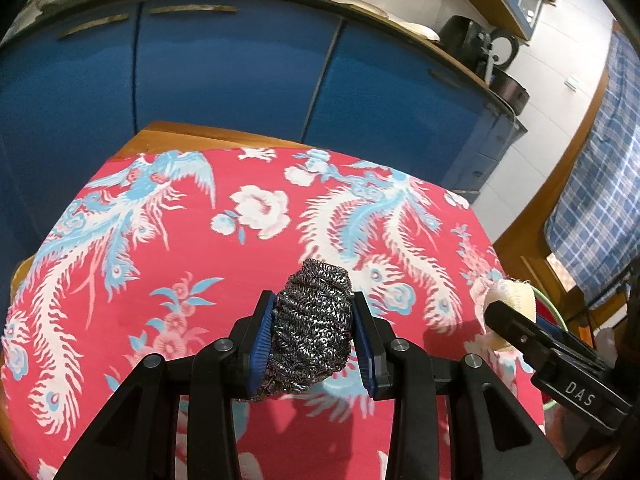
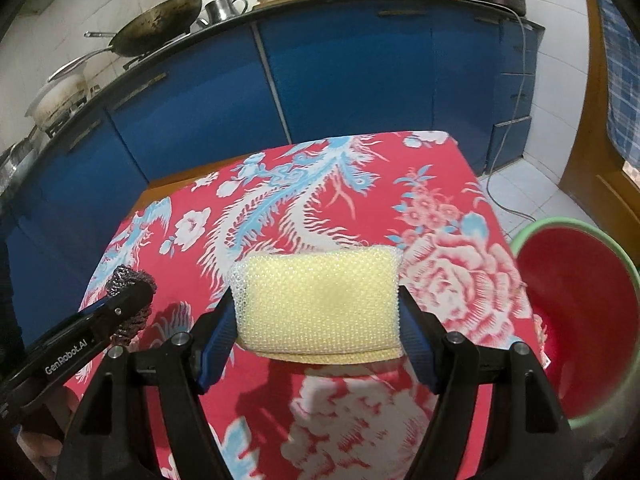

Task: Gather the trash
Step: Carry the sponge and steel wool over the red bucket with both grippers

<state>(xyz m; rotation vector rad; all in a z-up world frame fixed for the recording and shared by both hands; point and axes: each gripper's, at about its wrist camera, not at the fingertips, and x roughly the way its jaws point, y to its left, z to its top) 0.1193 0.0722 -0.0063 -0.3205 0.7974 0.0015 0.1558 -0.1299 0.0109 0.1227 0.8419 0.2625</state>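
While both grippers are raised over the table, each has a scouring item clamped between its blue pads. The left gripper [image 1: 314,322] is closed on a steel wool scrubber [image 1: 310,330]: the grey metallic wad is squeezed from both sides and bulges forward past the fingertips, its lower end hanging below the left pad [image 1: 262,338]. From the right wrist view the same scrubber [image 2: 128,286] shows at lower left, partly hidden behind the left gripper's black finger.

The right gripper [image 2: 316,308] is closed on a yellow sponge [image 2: 316,300] in a white mesh sleeve. The sponge is held broadside across the jaws, pressed at both short ends, with its lower edge overhanging toward the camera. In the left wrist view one end of the sponge [image 1: 510,294] shows at the right edge, behind the right gripper's black finger.

Both items are clear of the tablecloth [image 1: 248,240] — a red cloth printed with blue and white phoenixes and flowers, which covers a wooden table [image 1: 180,136]. Whether either item brushes the cloth cannot be told from these views.

A red bucket with a green rim [image 2: 576,312] stands on the tiled floor just beside the table's right edge, its mouth open upward. The sponge is near it but over the table, not over the bucket.

Blue cabinets [image 2: 340,80] run behind the table — a wok [image 2: 160,26] and a metal pot [image 2: 224,8] sit on the counter above.
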